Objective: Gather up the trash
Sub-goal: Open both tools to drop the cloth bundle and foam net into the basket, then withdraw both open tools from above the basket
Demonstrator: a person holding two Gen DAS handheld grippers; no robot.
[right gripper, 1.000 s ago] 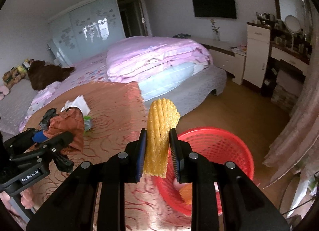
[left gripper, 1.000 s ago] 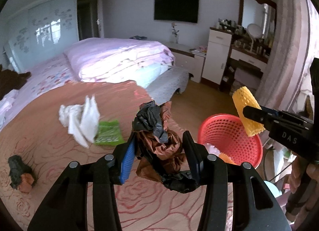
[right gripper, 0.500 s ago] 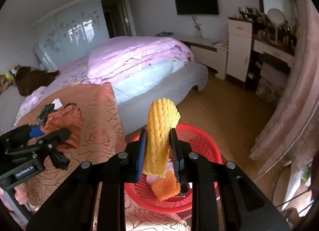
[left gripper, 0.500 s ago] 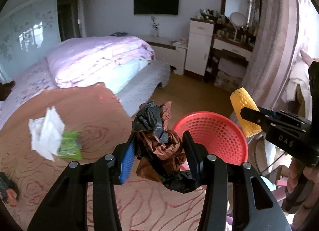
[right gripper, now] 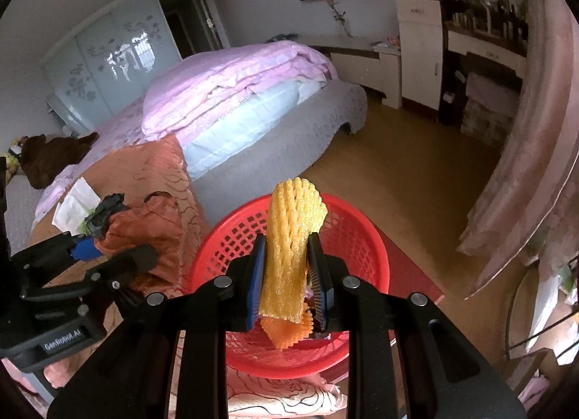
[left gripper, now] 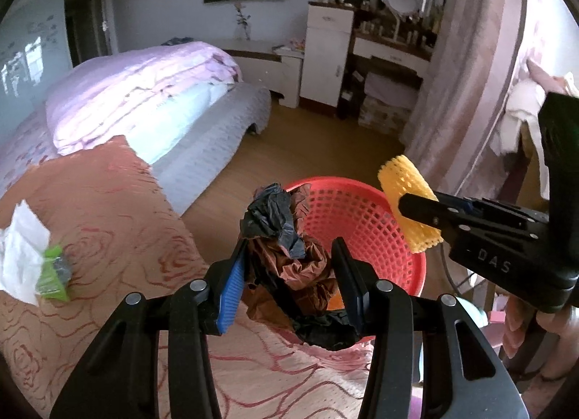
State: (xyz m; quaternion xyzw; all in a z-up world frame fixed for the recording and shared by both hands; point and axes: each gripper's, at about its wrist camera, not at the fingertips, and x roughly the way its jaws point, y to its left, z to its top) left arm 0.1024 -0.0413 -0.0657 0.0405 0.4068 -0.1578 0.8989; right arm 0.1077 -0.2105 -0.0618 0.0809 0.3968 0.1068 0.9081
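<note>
My left gripper (left gripper: 289, 270) is shut on a crumpled wad of brown and black plastic bags (left gripper: 289, 256), held over the bed's edge just short of the red mesh basket (left gripper: 362, 209). My right gripper (right gripper: 287, 274) is shut on a yellow foam fruit net (right gripper: 291, 231), which hangs over the red basket (right gripper: 231, 249). An orange foam net (right gripper: 286, 328) lies inside the basket. In the left wrist view the right gripper (left gripper: 419, 212) with its yellow net (left gripper: 405, 183) hovers over the basket's right rim. In the right wrist view the left gripper (right gripper: 108, 249) shows at left with its bag wad (right gripper: 141, 223).
White tissue (left gripper: 20, 256) and a green wrapper (left gripper: 52, 278) lie on the orange-brown bed cover (left gripper: 108, 220). A pink duvet (right gripper: 235, 79) is piled on the bed beyond. Wooden floor (right gripper: 416, 173), a dressing table (left gripper: 391, 53) and a pink curtain (right gripper: 524, 129) lie past the basket.
Both grippers have moved toward the red basket and dipped lower; it now looms larger. The yellow net now hangs over the basket. The tissue has slid to the left edge of the left view.
</note>
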